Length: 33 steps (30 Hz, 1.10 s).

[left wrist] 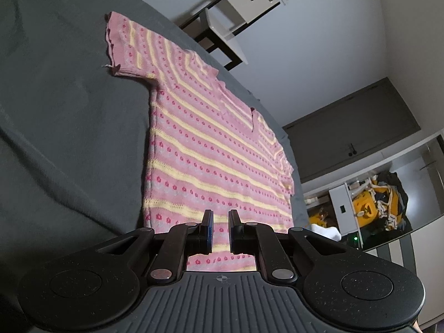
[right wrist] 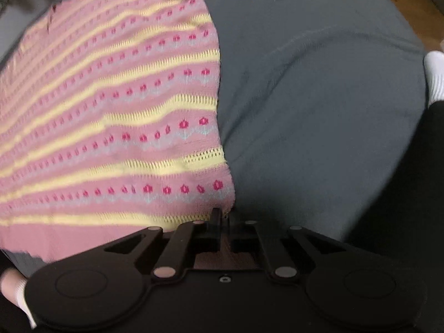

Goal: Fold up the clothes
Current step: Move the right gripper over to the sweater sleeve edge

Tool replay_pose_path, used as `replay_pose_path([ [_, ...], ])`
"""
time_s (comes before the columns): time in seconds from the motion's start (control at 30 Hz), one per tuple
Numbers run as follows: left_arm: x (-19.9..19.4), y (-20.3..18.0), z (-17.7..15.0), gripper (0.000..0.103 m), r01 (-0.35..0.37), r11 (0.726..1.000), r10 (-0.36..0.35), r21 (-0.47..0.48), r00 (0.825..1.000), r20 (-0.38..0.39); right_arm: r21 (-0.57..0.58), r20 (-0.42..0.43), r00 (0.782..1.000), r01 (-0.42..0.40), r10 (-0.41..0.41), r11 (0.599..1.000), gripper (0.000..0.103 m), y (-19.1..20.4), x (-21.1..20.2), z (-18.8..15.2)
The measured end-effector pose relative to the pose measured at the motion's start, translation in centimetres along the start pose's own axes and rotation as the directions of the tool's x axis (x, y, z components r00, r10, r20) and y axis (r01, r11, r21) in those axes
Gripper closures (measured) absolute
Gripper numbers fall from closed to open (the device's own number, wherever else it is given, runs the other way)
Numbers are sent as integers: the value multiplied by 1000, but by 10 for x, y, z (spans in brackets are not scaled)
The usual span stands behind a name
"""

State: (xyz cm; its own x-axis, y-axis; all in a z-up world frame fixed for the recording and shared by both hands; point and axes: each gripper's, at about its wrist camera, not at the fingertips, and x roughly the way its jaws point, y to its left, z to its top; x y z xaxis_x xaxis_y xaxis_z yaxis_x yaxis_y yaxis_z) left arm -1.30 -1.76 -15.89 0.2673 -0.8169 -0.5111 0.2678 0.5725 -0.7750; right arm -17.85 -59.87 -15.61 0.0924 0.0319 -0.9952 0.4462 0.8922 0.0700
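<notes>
The pink striped top (left wrist: 211, 149) lies flat on the grey bed (left wrist: 55, 111). Left tongs (left wrist: 220, 230) hover released over the hem; right tongs (right wrist: 222, 219) are clenched on its corner. Left should pinch the hem level first, lifting evenly

The left wrist camera sits low at the near edge of the pink striped top (left wrist: 211, 149) and looks along it. The picture is tipped, so the wall (left wrist: 319, 63) and a shelf fill the right side. The right wrist camera is very close and looks down on the top's (right wrist: 111, 116) side edge in the left half, with the grey sheet (right wrist: 319, 97) on the right. It is a bit blurry. Both views share the top and the sheet (left wrist: 55, 111).
</notes>
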Motion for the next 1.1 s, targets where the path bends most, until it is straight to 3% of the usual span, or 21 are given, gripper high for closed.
replay_pose_path([
  [0.13,4,-5,-2,94,-48,998,48,29,998,-26,23,-10,999,-45,45,999,97,-4,2,1],
  [0.23,11,-13,-2,94,-96,992,101,78,992,-68,-19,-7,997,-76,76,997,87,2,-5,7],
  [0.3,15,-22,1,94,-110,986,121,125,989,-88,-60,84,993,-76,81,995,56,8,-23,13],
  [0.37,18,-33,4,94,-112,978,130,175,987,-95,-55,207,971,-113,122,992,42,8,-41,23],
  [0.53,37,-58,24,94,-74,964,88,255,995,-45,125,446,861,-329,244,936,40,-16,-48,73],
  [0.6,52,-68,34,94,-58,954,68,295,997,-25,205,499,822,-421,276,884,41,-30,-37,95],
  [0.7,77,-78,48,94,-53,940,52,336,999,12,344,558,783,-520,275,782,41,-42,-8,128],
  [0.8,99,-80,61,94,-40,934,23,356,998,52,450,598,761,-578,251,681,42,-56,19,143],
  [0.9,121,-77,72,94,-20,929,-15,369,996,91,545,611,749,-633,256,550,47,-72,47,153],
  [1.0,139,-66,75,94,-6,928,-40,373,992,117,562,677,687,-714,264,418,49,-80,65,153],
  [1.03,142,-59,74,94,3,932,-50,361,992,119,564,691,677,-723,252,399,50,-81,69,155],
  [1.1,149,-45,72,94,34,949,-71,315,992,108,567,716,661,-739,225,364,66,-83,77,159],
])
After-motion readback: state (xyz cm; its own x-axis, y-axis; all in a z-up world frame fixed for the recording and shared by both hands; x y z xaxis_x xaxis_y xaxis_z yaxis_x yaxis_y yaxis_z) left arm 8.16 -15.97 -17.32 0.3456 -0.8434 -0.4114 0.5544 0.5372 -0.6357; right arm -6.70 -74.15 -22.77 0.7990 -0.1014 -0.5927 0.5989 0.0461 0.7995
